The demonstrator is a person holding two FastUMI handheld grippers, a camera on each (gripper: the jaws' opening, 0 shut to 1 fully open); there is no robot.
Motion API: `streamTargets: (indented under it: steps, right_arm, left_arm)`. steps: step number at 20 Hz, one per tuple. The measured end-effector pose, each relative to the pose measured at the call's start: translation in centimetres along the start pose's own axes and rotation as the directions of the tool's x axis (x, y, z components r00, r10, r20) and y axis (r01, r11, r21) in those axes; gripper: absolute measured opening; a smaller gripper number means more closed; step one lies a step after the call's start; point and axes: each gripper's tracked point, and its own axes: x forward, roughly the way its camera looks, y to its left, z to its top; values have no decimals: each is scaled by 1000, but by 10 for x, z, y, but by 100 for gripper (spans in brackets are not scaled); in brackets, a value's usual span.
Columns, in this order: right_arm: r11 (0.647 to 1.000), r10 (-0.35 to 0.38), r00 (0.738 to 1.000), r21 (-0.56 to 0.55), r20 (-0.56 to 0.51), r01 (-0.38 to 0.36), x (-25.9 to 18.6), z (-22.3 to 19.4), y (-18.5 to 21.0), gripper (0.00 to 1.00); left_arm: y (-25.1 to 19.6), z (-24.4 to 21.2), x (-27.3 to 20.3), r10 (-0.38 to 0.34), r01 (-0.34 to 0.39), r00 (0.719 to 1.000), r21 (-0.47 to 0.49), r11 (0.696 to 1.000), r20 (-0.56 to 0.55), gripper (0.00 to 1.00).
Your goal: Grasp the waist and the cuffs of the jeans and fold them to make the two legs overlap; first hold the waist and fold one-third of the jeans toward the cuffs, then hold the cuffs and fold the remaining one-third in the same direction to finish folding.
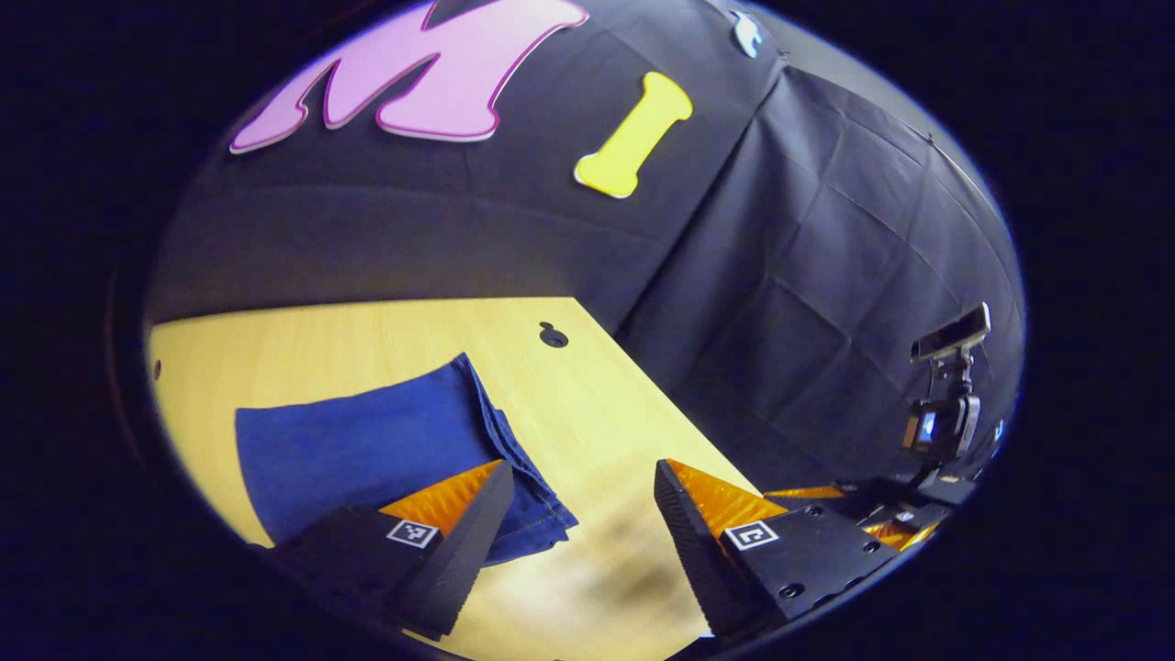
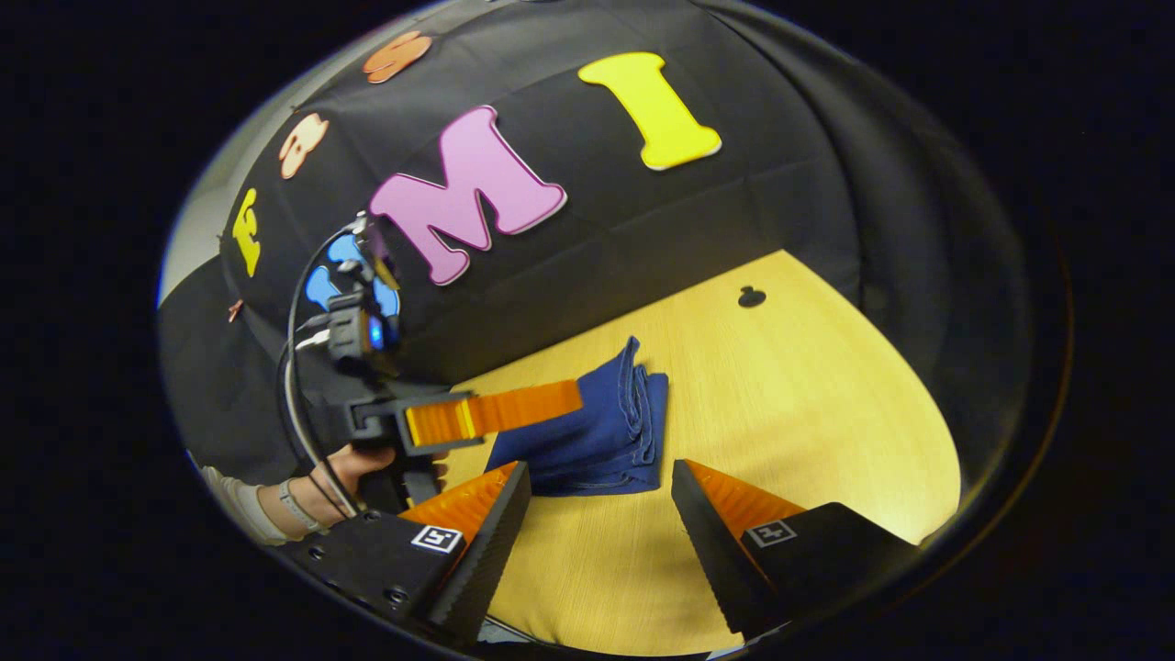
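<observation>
Left gripper (image 1: 580,491): fingers spread wide apart, nothing between them, held above the pale wooden tabletop (image 1: 606,431). The folded blue jeans (image 1: 367,450) lie flat on the table ahead and to the left of this gripper, their stacked edges passing just behind its left finger; contact cannot be confirmed.

Right gripper (image 2: 601,491): fingers likewise apart and empty, above the same tabletop (image 2: 808,404). The jeans (image 2: 597,431) rest just ahead, between and beyond the fingertips, as a compact layered bundle. In the right gripper view the left gripper (image 2: 496,413) reaches in from the left, orange fingers over the jeans, held by a person's hand (image 2: 353,468). A small dark hole (image 2: 751,296) marks the tabletop well beyond.
</observation>
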Motion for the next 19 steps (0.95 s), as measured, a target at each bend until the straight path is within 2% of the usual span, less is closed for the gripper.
streamTargets:
  steps: [3, 6, 8, 11, 14, 16, 18, 19]
  right_arm:
    - [992, -11, 995, -122, 100, 23, -49, 20, 30, 95]
    - [971, -2, 984, -235, 178, 45, -92, 34, 63, 95]
    - [957, 30, 975, -288, 220, 35, -118, 45, 91, 96]
    - [938, 60, 948, -342, 312, 53, -168, 69, 128, 96]
    - [923, 72, 916, -374, 394, 88, -206, 88, 148, 96]
    - [902, 84, 903, -417, 422, 111, -220, 97, 155, 96]
    - [888, 92, 903, -446, 419, 116, -225, 101, 165, 96]
    - [892, 104, 912, -443, 397, 91, -231, 96, 175, 97]
  left_arm:
    - [-13, -13, -86, 103, -116, 987, 99, 988, 122, 97]
    - [-38, -24, -156, 179, -202, 961, 89, 975, 210, 97]
    - [-58, -16, -203, 219, -242, 928, 39, 970, 301, 97]
    - [-96, -9, -262, 237, -249, 885, -23, 968, 400, 97]
    - [-105, 6, -304, 264, -317, 834, 29, 948, 484, 96]
    - [-104, 11, -324, 299, -381, 800, 56, 923, 520, 96]
    - [-105, 16, -347, 344, -413, 773, 11, 911, 533, 96]
    - [-111, 21, -357, 350, -407, 763, -16, 913, 544, 96]
